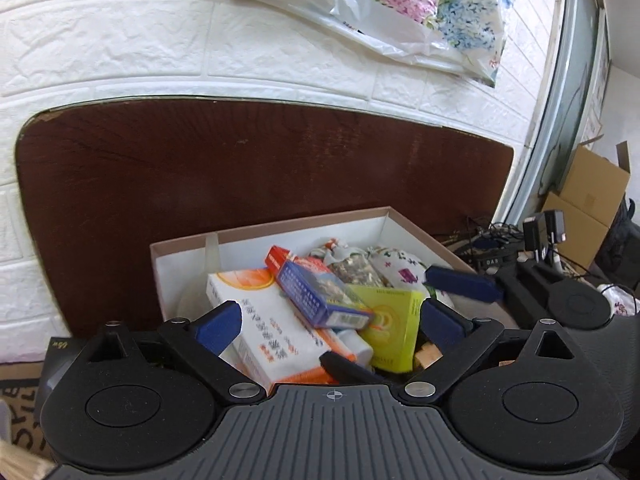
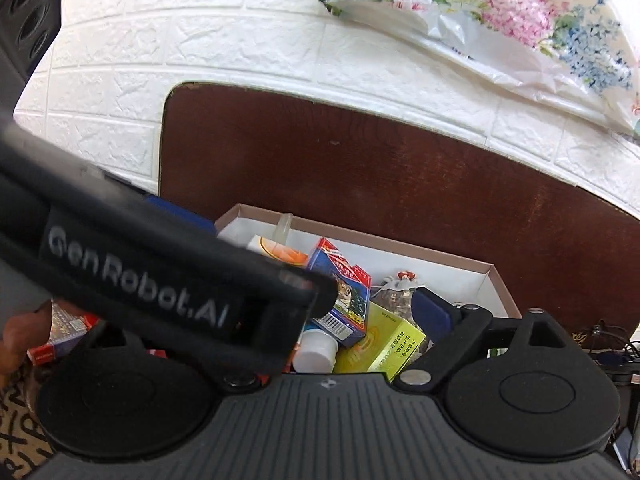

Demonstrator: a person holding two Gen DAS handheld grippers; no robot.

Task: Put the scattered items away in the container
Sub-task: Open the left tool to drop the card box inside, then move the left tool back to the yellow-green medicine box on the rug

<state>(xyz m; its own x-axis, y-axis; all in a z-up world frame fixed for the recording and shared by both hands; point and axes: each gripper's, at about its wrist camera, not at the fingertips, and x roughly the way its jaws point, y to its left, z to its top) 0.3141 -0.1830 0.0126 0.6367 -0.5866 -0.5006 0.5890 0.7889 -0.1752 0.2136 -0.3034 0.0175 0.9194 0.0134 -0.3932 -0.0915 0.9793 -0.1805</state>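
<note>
A shallow cardboard box (image 1: 280, 227) with a white inside sits on the dark brown table (image 1: 200, 168). It holds a white and orange carton (image 1: 264, 320), a blue and red carton (image 1: 320, 292) lying on top, a yellow-green carton (image 1: 394, 320) and floral sachets (image 1: 396, 266). My left gripper (image 1: 330, 320) is open and empty above the box's near side. My right gripper's blue fingers (image 1: 460, 282) show at the right, spread apart. In the right wrist view the left gripper's black body (image 2: 152, 280) hides my right gripper's left finger; the box (image 2: 400, 246) and a white cap (image 2: 316, 350) show below.
A white brick-pattern wall (image 1: 120, 40) stands behind the table, with a floral plastic bag (image 1: 400, 8) hanging on it. Cardboard boxes (image 1: 588, 200) and cables (image 1: 492, 236) lie at the right. A red and blue carton (image 2: 64, 332) lies at the left by a hand.
</note>
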